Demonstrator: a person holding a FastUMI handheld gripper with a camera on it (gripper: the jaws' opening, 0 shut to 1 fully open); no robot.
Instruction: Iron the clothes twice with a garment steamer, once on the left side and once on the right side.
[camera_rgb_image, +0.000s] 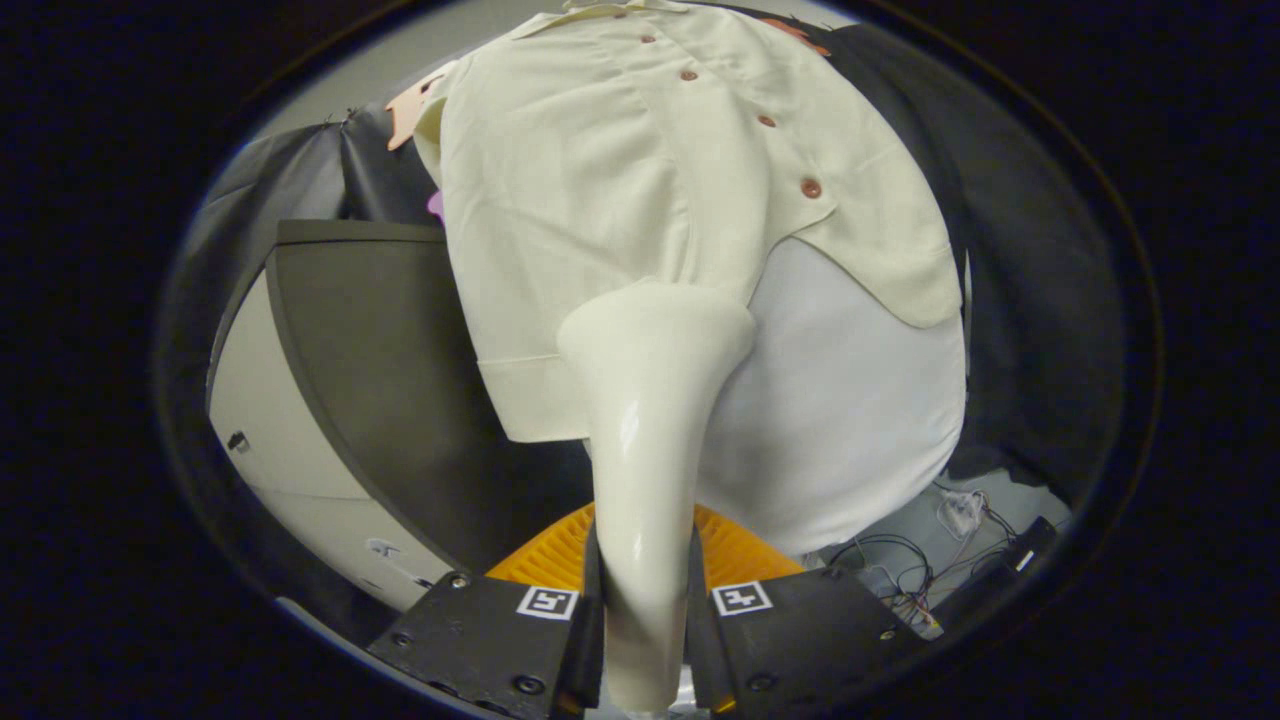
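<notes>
here the tool (645, 620) clamps a glossy flared steamer (648, 400) against the cream shirt (600, 180).

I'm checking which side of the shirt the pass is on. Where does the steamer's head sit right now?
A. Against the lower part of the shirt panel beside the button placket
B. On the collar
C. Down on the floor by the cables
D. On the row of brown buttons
A: the steamer, clamped between the gripper jaws, has its head against the lower shirt panel, below and beside the buttons.
</notes>
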